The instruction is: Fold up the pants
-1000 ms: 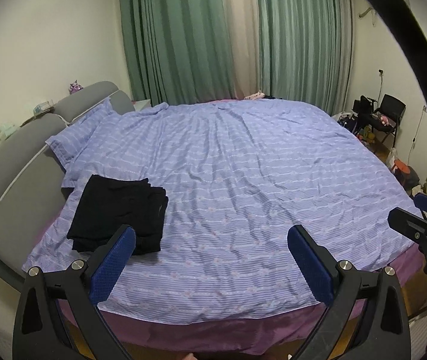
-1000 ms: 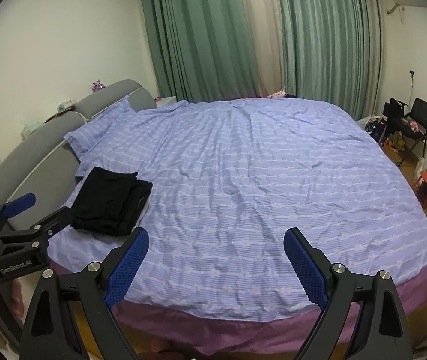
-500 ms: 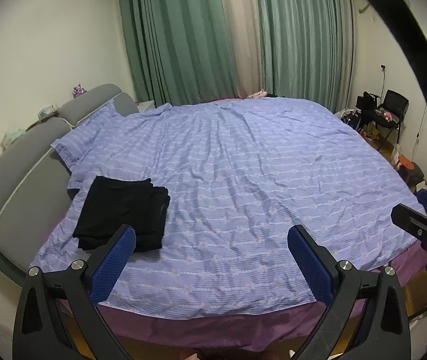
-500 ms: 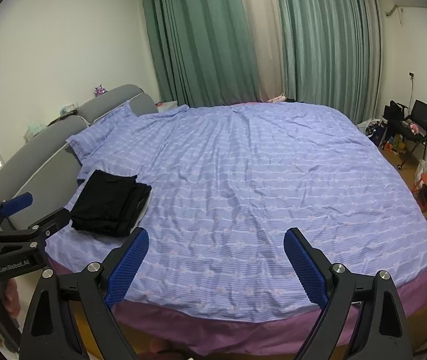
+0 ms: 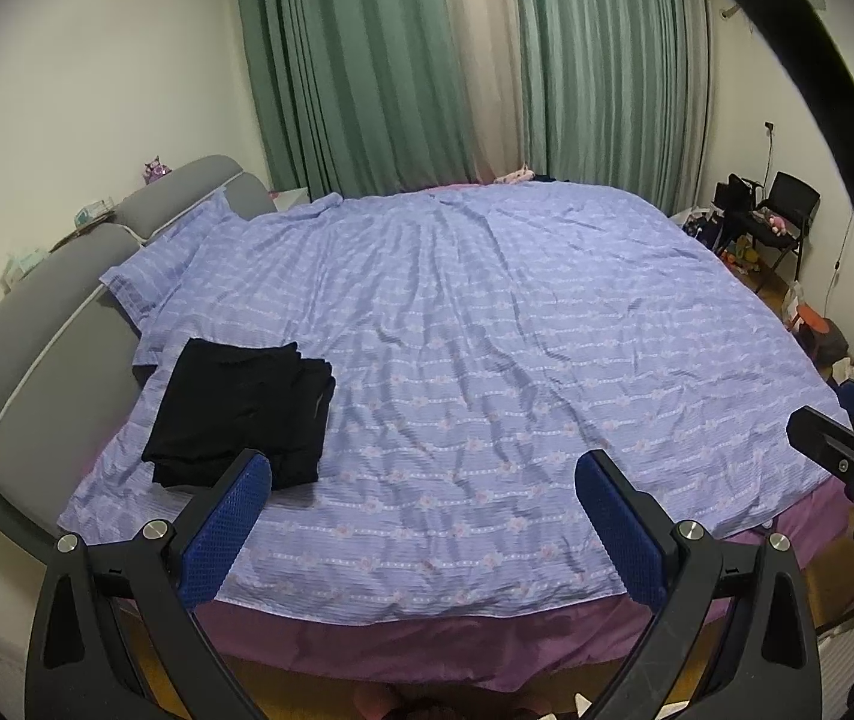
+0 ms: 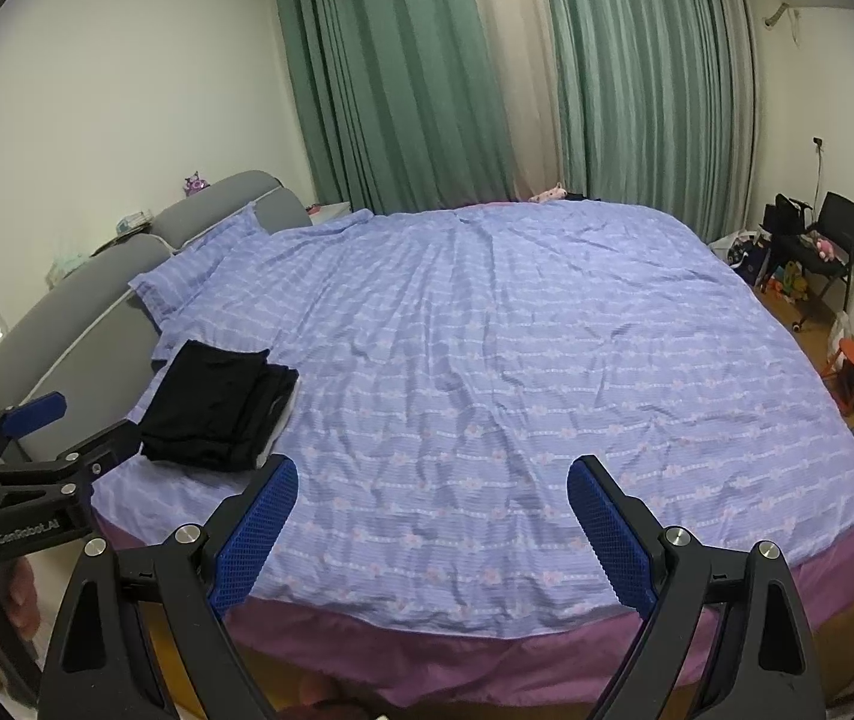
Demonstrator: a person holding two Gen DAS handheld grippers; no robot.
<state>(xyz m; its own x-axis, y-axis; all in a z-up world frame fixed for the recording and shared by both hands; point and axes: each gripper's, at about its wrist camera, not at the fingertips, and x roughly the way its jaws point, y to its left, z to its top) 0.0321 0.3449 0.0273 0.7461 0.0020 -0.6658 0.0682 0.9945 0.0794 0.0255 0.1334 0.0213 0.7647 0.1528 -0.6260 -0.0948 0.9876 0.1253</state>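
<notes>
On the bed [image 5: 487,330], toward 9 o'clock near the grey headboard [image 5: 43,324], the black pants [image 5: 241,408] are lying folded in a flat stack on the purple striped cover. Both grippers are hovering off the near edge of the bed, well apart from the pants. The left gripper [image 5: 424,510] is gaping wide with nothing between its blue pads, and the right gripper [image 6: 432,516] is likewise spreading wide and holding nothing. Green curtains [image 6: 403,78] are hanging at 12 o'clock.

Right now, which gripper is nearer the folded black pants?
Left. The left gripper hangs open off the bed's edge with its left finger just short of the folded black pants. The right gripper, also open, sits further along the edge.
</notes>
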